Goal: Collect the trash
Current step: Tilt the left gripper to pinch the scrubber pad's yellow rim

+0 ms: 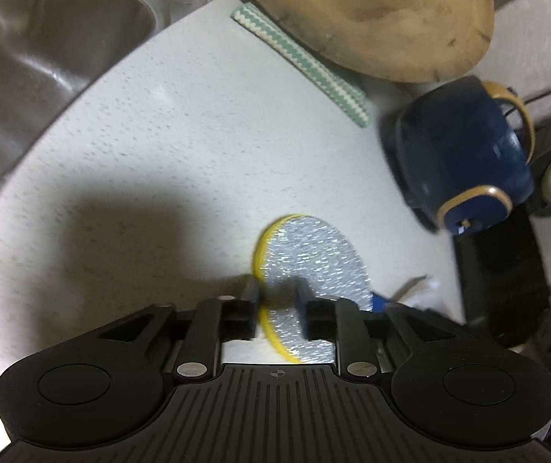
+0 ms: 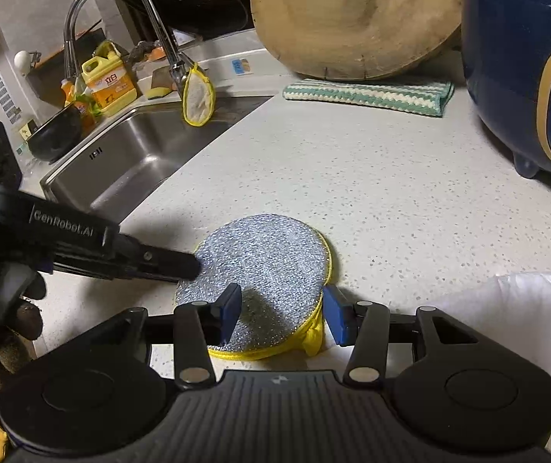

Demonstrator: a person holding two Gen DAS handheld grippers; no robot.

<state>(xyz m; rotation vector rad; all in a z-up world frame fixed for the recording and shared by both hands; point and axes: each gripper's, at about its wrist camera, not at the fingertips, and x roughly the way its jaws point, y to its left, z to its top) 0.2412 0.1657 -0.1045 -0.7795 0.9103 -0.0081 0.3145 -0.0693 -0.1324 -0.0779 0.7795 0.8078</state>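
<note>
While a bowl (image 2: 53, 137) (dark) sits beside the sink (image 2: 129, 166).

My right tongs (image 2: 281, 318) straddle the near edge of the scouring pad (image 2: 264, 258), which lies flat on the worktop (image 2: 352, 177). My left tongs (image 2: 194, 266) reach in from the left, tips at the pad's left edge. The sink (image 2: 129, 166) is set into the worktop far left, the tap (image 2: 121, 19) behind it and a second pad (image 2: 197, 98) hanging from the tap. Far off, a folded cloth (image 2: 368, 96) lies before the leaning chopping board (image 2: 352, 19). The rice cooker (image 2: 526, 69) stands far right, and a tissue (image 2: 514, 308) lies near right.
</note>
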